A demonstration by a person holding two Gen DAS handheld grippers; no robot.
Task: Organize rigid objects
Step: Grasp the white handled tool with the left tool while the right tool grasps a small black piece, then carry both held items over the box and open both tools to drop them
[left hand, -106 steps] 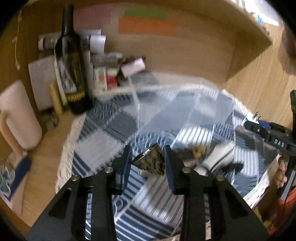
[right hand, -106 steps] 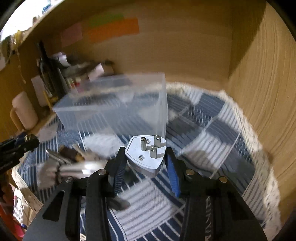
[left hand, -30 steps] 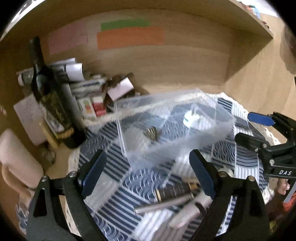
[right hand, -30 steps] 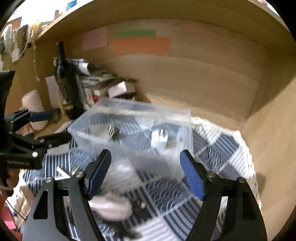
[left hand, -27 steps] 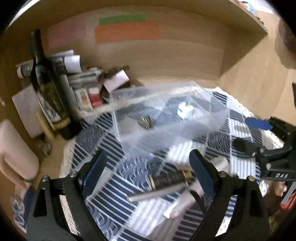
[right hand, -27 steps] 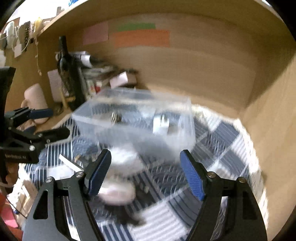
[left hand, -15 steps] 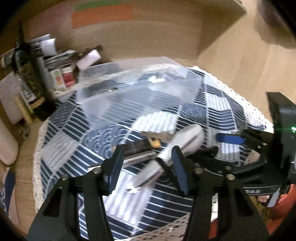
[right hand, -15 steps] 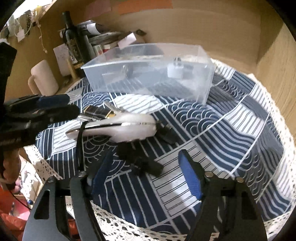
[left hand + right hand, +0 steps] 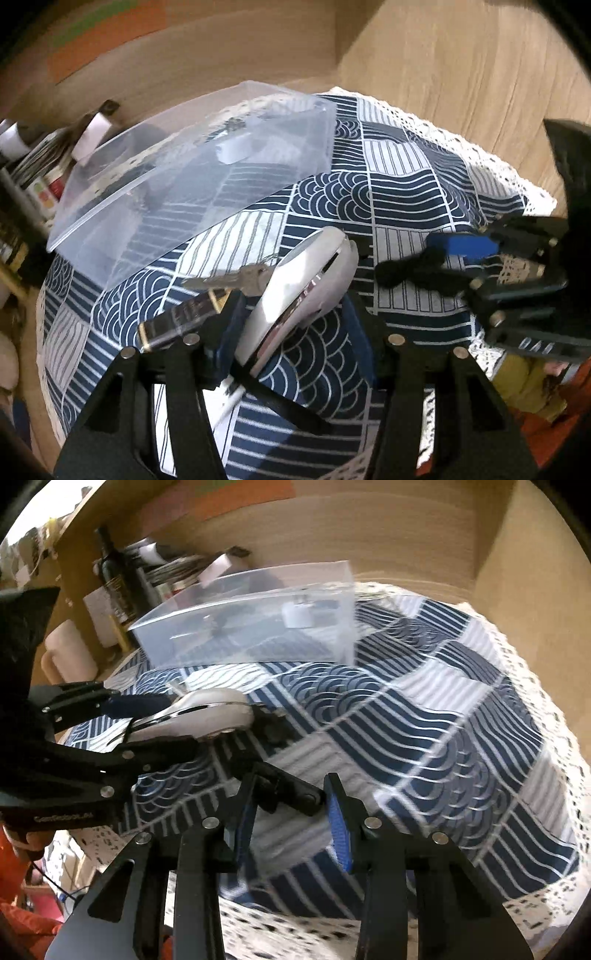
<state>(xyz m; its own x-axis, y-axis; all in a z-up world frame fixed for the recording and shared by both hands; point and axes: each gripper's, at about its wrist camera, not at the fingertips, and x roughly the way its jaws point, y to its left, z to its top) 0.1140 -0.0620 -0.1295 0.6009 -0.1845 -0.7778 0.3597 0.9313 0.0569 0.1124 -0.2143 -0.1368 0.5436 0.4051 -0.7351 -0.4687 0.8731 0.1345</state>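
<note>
A white and chrome mouse-shaped object (image 9: 295, 288) lies on the blue patterned cloth (image 9: 402, 184). My left gripper (image 9: 291, 314) straddles it with its jaws close on both sides; it also shows in the right wrist view (image 9: 147, 723). A black clip-like object (image 9: 284, 790) lies on the cloth between the jaws of my right gripper (image 9: 290, 808), which is partly open around it. A clear plastic box (image 9: 251, 616) behind holds a white plug (image 9: 299, 613) and a small dark object (image 9: 212, 622). A key (image 9: 236, 280) and a dark lighter-like bar (image 9: 177, 321) lie left of the mouse.
A wine bottle (image 9: 114, 568), papers and small boxes (image 9: 177, 568) crowd the back left by the wooden wall. A pink cup (image 9: 68, 653) stands at left. The cloth's lace edge (image 9: 535, 686) runs close to the right wooden wall.
Both grippers dropped their earlier items into the clear box, then came down low. The left jaws have narrowed around the white mouse; the right jaws have narrowed around the black object.
</note>
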